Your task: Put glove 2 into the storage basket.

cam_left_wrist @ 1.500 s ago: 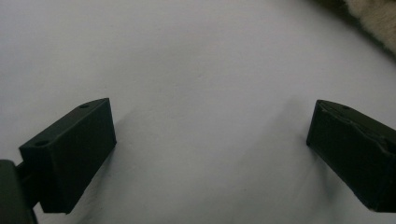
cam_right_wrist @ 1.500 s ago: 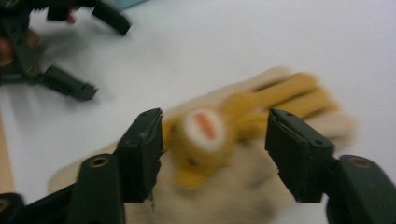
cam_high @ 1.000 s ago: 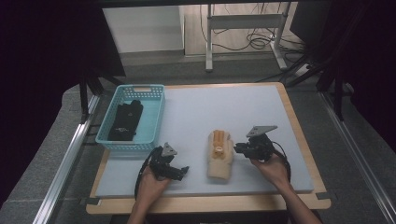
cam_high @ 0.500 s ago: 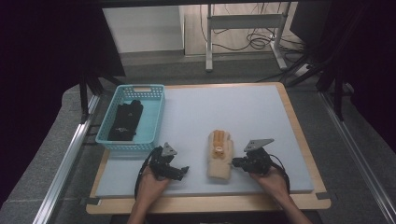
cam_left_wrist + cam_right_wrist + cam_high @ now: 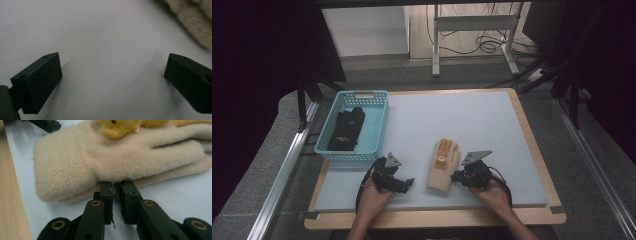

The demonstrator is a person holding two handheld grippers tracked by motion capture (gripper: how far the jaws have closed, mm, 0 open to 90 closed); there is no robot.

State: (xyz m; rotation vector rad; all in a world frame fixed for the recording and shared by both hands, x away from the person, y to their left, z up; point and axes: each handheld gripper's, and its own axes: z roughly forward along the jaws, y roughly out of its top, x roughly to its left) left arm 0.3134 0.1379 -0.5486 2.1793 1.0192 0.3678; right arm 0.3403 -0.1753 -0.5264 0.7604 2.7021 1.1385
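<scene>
Here my right gripper (image 5: 115,185) noses under the side of the cream glove (image 5: 100,157).
Its jaws are nearly together, no cloth between them that I can make out; my left gripper (image 5: 112,75) rests spread on bare counter (image 5: 472,120). The glove lies near the front edge, and the basket (image 5: 377,120) stands well apart to the left.

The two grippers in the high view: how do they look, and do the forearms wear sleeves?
Both the left gripper and the right gripper are black, each with a grey three-cornered plate on top and a black cable trailing toward the person. Their fingers are black, blocky bars with brass-coloured rivets. The forearms show no sleeves.
</scene>
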